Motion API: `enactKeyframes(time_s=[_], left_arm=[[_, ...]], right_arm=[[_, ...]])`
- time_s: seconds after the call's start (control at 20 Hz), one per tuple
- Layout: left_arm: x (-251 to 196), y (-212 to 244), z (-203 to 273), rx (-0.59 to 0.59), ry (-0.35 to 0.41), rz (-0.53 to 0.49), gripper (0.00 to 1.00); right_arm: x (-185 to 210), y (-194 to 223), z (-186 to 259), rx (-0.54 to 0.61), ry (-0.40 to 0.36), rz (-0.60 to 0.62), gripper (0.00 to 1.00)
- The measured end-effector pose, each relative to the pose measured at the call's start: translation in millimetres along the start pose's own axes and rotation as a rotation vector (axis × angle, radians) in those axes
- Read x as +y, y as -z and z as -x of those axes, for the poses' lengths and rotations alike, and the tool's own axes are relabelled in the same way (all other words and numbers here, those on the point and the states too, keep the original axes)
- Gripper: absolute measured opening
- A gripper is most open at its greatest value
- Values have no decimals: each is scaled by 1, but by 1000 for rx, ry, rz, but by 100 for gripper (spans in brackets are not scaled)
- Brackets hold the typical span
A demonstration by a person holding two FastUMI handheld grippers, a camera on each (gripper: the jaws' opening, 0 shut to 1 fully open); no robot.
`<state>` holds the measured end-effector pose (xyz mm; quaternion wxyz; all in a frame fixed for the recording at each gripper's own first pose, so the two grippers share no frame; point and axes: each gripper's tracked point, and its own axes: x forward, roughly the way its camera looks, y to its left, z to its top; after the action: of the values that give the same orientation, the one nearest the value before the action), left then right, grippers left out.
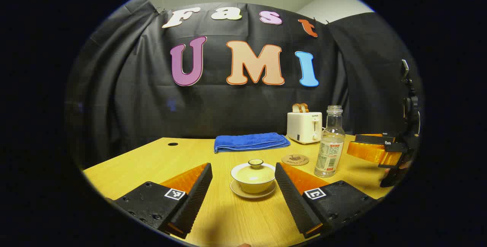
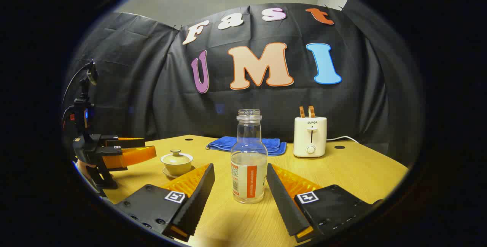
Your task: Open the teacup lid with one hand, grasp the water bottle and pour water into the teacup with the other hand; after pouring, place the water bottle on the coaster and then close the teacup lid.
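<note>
A cream lidded teacup (image 1: 253, 177) on a saucer stands on the wooden table, straight ahead of my open left gripper (image 1: 243, 172), its lid on. In the right gripper view the teacup (image 2: 177, 162) sits at the left. An uncapped clear water bottle (image 2: 249, 157), partly full, stands upright between the spread fingers of my open right gripper (image 2: 240, 172), not touched. The bottle (image 1: 330, 142) is to the right of the cup. A round brown coaster (image 1: 295, 160) lies behind them. The right gripper (image 1: 380, 150) appears at the far right; the left gripper (image 2: 125, 150) appears at the left of the right gripper view.
A folded blue towel (image 1: 251, 141) lies at the back of the table (image 1: 152, 163). A cream toaster (image 1: 304, 126) with toast in it stands at the back right, its cord trailing right. The towel (image 2: 262, 143) and toaster (image 2: 310, 136) stand behind the bottle.
</note>
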<state>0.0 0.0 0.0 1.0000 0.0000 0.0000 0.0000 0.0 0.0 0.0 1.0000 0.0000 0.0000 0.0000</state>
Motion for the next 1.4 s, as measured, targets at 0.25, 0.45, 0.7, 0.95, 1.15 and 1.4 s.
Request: enactKeyframes(time_s=[0.25, 0.45, 0.7, 0.95, 1.15, 1.4], left_arm=[[-2, 2, -1, 4, 13, -1, 97], [0, 2, 0, 2, 6, 1, 97], [1, 1, 0, -2, 2, 2, 97], [-2, 2, -1, -5, 5, 1, 97], [-3, 2, -4, -5, 16, 2, 97], [-5, 3, -8, 0, 20, 1, 97]], right_arm=[[5, 0, 1, 1, -40, -1, 90], [5, 0, 2, 1, -39, 0, 86], [4, -1, 2, 0, -24, -1, 90], [2, 0, 1, -1, -12, 0, 90], [2, 0, 1, -1, -11, -1, 87], [2, 0, 2, -1, -11, -1, 90]])
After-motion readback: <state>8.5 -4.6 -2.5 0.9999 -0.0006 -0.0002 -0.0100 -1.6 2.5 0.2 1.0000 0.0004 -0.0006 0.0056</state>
